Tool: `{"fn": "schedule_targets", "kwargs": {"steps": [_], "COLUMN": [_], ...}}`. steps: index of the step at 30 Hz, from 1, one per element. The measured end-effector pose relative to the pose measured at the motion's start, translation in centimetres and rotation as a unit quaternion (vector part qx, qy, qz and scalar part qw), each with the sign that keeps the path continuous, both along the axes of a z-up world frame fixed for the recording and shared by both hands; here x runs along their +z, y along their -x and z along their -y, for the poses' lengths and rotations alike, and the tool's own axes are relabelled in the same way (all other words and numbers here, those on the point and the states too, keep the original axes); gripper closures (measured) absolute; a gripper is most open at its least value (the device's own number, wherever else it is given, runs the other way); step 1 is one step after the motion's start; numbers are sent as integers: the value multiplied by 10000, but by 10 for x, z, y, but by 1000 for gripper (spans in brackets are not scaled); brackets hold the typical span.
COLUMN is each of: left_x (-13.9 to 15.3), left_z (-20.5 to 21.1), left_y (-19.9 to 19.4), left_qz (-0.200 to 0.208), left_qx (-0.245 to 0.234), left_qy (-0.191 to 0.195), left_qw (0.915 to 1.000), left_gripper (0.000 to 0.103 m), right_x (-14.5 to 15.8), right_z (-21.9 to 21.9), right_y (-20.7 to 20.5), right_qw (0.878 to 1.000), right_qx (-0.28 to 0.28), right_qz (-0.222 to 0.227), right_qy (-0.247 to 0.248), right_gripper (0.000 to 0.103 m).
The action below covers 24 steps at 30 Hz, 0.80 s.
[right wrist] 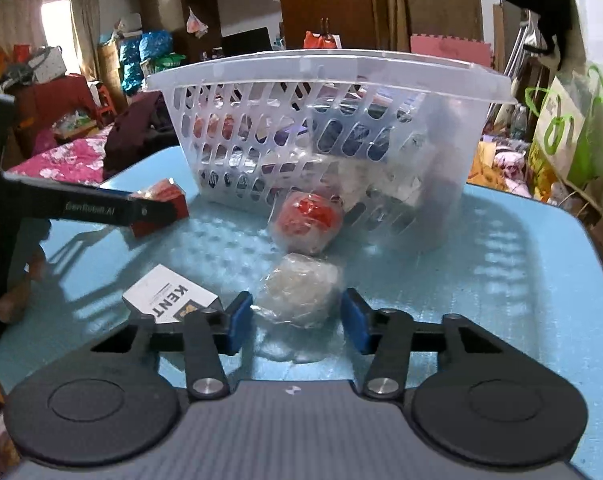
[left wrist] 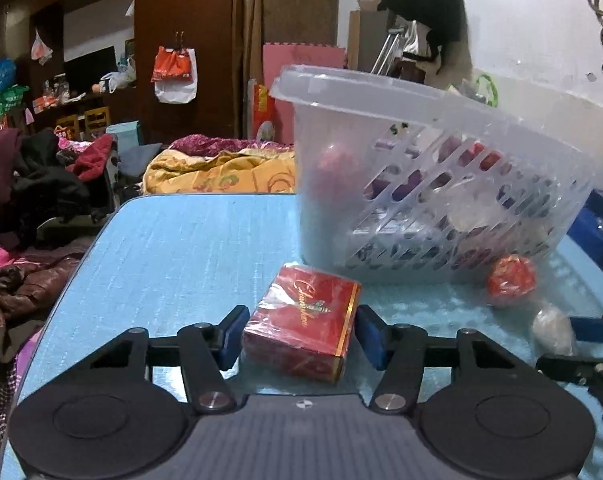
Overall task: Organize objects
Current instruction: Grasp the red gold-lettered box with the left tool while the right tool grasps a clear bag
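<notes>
Left gripper fingers apart around red box on table; right gripper likewise around clear ball; we'd square up, clamp, lift into basket.

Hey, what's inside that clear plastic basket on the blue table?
Through the basket slots: red, purple and dark packaged items, plus something red behind the frosted end wall. What each one is cannot be told; the walls blur them.

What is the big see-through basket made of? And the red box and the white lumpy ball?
The basket looks like frosted, see-through plastic with molded slots. The red box seems to be cardboard in shiny clear film, since it glints and crinkles. The white ball is wrapped in crinkly clear plastic; I cannot tell what is inside.
</notes>
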<state>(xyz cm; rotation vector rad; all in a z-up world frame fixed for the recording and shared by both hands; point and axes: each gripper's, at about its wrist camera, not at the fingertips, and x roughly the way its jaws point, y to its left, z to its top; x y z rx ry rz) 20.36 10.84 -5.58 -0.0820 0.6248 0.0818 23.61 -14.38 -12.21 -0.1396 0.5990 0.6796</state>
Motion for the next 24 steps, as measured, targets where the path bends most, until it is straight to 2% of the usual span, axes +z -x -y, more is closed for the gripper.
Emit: {"fn": "schedule_targets", "kwargs": {"steps": [3,6,10,14,18,24], "left_x": [1,4,7,9,9,12], "left_z": [0,1,2,8,6,11], "left_y": [7,16,37,45,47,53], "left_qz": [161,518,1189,1442,1549,1759], "left_qx": [-106,-254,-732,-800,-773,-814], "left_qy": [260,489,827,714,810,635], "left_qw": [9995,9971,9867,9837,9816,9790], "left_gripper": [42,42,42,42,42,42], "right_x": [0,1,2,2,2,5], "right_z": [-3,1,18,20,18,23], "right_y": [3,2,-1,-3,-1,4], "right_qw": [9999,9997,9975,9966,9975,9959], "right_qx": [18,133,75,49,-23,-132], "right_qz": [96,23,-89,-132,-16,250], "right_qy": [34,-184,-700,-812,-705,-858], "right_gripper": [55,56,57,57,57,58]}}
